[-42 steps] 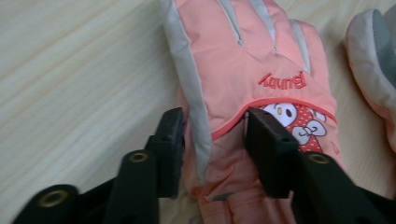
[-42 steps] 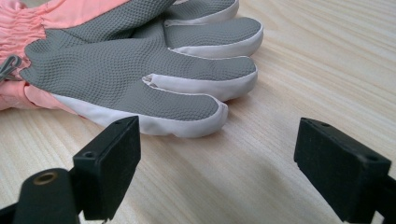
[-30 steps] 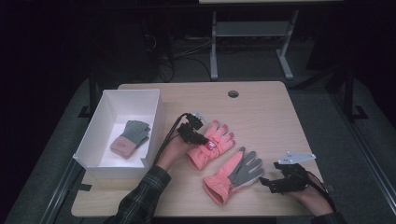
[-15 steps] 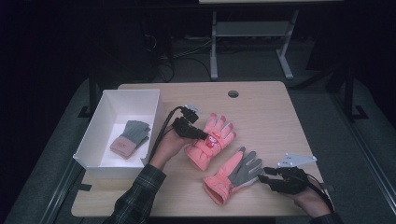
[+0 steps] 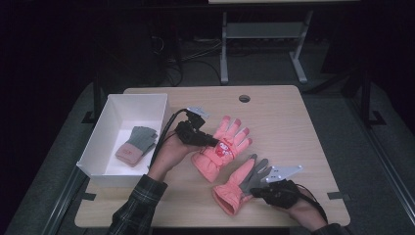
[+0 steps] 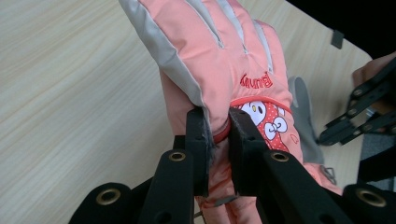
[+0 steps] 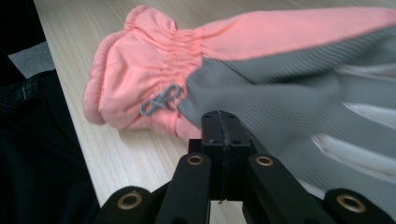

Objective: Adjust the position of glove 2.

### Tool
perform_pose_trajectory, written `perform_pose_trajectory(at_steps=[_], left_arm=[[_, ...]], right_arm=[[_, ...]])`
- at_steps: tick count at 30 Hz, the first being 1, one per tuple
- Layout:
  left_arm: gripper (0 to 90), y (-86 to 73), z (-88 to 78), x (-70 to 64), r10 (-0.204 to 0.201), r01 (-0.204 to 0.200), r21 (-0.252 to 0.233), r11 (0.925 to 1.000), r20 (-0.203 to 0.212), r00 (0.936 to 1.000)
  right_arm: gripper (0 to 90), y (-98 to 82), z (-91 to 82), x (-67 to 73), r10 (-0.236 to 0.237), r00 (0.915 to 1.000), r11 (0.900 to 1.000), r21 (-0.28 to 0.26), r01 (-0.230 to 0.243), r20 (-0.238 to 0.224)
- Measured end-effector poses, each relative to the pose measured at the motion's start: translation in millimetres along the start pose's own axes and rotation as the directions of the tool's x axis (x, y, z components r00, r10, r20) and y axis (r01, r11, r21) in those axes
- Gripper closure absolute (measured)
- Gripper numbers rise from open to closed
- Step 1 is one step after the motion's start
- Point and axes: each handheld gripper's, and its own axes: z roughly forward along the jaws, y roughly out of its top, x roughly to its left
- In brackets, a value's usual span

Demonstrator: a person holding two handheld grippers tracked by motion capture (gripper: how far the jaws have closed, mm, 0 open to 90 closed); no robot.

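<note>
Left claw (image 6: 217,123) clamped on pink padded ski glove with cartoon patch (image 6: 224,65), mid light wooden worktop (image 5: 288,122), right claw (image 7: 220,122) just closed, jaws together, nothing between, beside grey-palmed pink ski glove (image 7: 261,70), near right.

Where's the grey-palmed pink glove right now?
In the high view the grey-palmed pink glove lies palm up on the table at front right, just in front of the other pink glove, with the right gripper at its palm edge.
</note>
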Motion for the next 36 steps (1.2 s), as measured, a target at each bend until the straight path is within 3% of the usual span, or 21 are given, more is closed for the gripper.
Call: perform_pose_trajectory(at_steps=[7, 10, 12, 15, 17, 18, 19, 21, 23, 25, 33, 34, 35, 36], left_arm=[[79.2, 0.8, -2.2, -3.3, 0.016, -0.016, -0.011, 0.9998, 0.018, 0.9997], [79.2, 2.2, -0.7, -5.0, 0.033, -0.033, 0.001, 0.9995, 0.032, 0.999], [79.2, 4.5, 0.6, -7.4, 0.043, -0.044, 0.011, 0.999, 0.045, 0.9981], [79.2, 10.3, 5.8, -14.0, 0.085, -0.087, 0.026, 0.9958, 0.067, 0.9941], [79.1, 11.4, 7.7, -15.9, 0.089, -0.091, 0.034, 0.9952, 0.074, 0.9933], [79.2, 13.3, 11.8, -20.4, 0.108, -0.113, 0.048, 0.9925, 0.083, 0.9906], [79.2, 13.3, 11.8, -20.4, 0.108, -0.113, 0.048, 0.9925, 0.083, 0.9906], [79.2, 16.4, 17.2, -27.7, 0.138, -0.146, 0.067, 0.987, 0.112, 0.984], [79.2, 17.6, 18.8, -30.1, 0.147, -0.155, 0.069, 0.9854, 0.118, 0.9821], [79.2, 22.0, 23.3, -35.6, 0.188, -0.202, 0.092, 0.9749, 0.143, 0.9717], [79.1, 24.0, 37.9, -44.3, 0.218, -0.246, 0.134, 0.96, 0.194, 0.9564], [79.1, 23.0, 41.6, -45.3, 0.214, -0.245, 0.142, 0.9591, 0.204, 0.9553], [79.1, 22.3, 44.2, -45.8, 0.214, -0.247, 0.147, 0.958, 0.208, 0.9545], [79.0, 20.2, 51.5, -47.3, 0.223, -0.26, 0.171, 0.9504, 0.206, 0.9527]], right_arm=[[90.0, 15.3, 16.5, 3.5, -0.019, 0.9998, 1.0, 0.006, 0.019, -0.001], [90.0, 16.1, 15.9, 3.0, -0.021, 0.9998, 1.0, 0.005, 0.021, -0.001], [89.8, 14.0, 9.6, 0.5, -0.015, 0.9998, 1.0, -0.013, 0.015, 0.01], [86.2, 2.3, -11.4, -14.2, 0.035, 0.9975, 0.998, -0.05, -0.032, 0.061], [84.8, -1.7, -16.8, -19.6, 0.046, 0.9958, 0.997, -0.06, -0.042, 0.078], [80.0, -8.5, -27.2, -28.8, 0.09, 0.9892, 0.994, -0.079, -0.081, 0.116], [80.0, -8.5, -27.2, -28.8, 0.09, 0.9892, 0.994, -0.079, -0.081, 0.116], [74.6, -15.5, -37.9, -43.0, 0.123, 0.9803, 0.989, -0.099, -0.109, 0.154], [71.7, -17.9, -40.7, -49.7, 0.147, 0.9742, 0.986, -0.108, -0.13, 0.171], [68.8, -19.5, -41.6, -54.5, 0.155, 0.9695, 0.985, -0.11, -0.136, 0.19], [64.9, -21.8, -44.9, -58.5, 0.183, 0.9562, 0.98, -0.124, -0.158, 0.229], [64.4, -22.4, -46.9, -59.9, 0.204, 0.9471, 0.975, -0.134, -0.175, 0.248], [64.3, -22.6, -47.5, -61.0, 0.204, 0.9451, 0.975, -0.137, -0.174, 0.255], [63.3, -22.8, -48.1, -61.5, 0.214, 0.9413, 0.973, -0.144, -0.181, 0.261]])
